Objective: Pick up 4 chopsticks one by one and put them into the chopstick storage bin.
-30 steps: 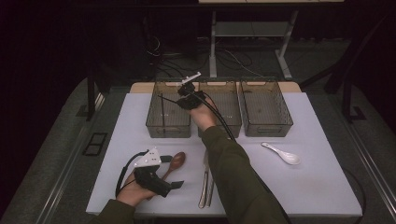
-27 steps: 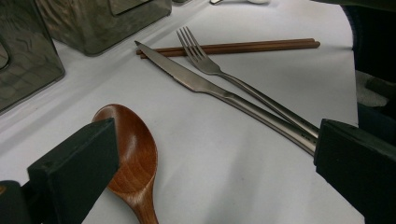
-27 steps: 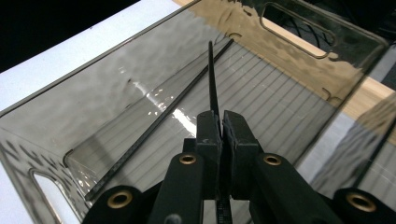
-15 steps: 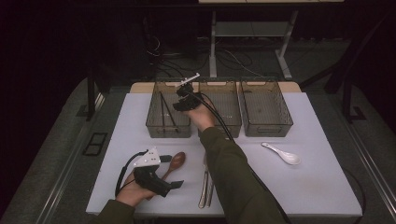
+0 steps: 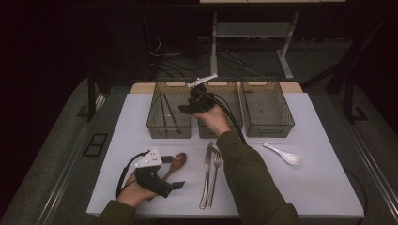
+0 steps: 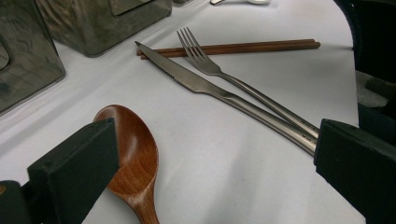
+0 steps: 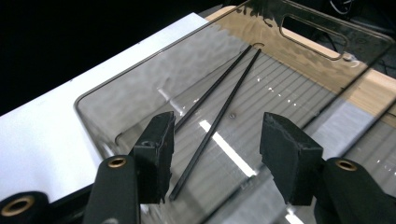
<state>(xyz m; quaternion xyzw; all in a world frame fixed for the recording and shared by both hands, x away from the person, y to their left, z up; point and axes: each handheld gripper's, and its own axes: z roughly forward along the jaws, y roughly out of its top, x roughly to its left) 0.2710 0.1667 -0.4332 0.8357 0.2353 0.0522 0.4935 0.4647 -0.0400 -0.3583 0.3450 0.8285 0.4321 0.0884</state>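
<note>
Our right gripper [image 5: 187,105] hangs over the left bin [image 5: 155,123] of three smoky clear bins. Its jaws have just been opening and now stand apart with nothing pinched between them. In the right gripper view, the black chopsticks [image 7: 219,112] lie below the right gripper [image 7: 215,158] on the ribbed floor of that bin [image 7: 116,107], running away from us side by side toward its far wall with the handle slot. One stick passes close by the left jaw, the other runs through the gap, and neither pad touches them. Past the bin's far rim we see a strip of wooden board [image 7: 369,88], and to the left of the jaws the white table [image 7: 42,121].

Our left gripper [image 5: 164,185] rests low on the table [image 5: 324,187] near our edge, held in our left hand [image 5: 133,192]. Its jaws are spread wide and hold nothing. In the left gripper view, the bowl of a wooden spoon [image 6: 133,158] lies just inside the left jaw of the left gripper [image 6: 210,172], though we cannot tell whether it touches the pad. Ahead of the jaws a knife [image 6: 219,93] and a fork [image 6: 233,77] lie crossed on the table, their handles reaching toward the right jaw. Beyond them lies a pair of brown chopsticks [image 6: 243,47], the fork's tines resting over them. Farther off stand the bins, and in the high view a white spoon [image 5: 284,154] lies well away to the right of both grippers.
</note>
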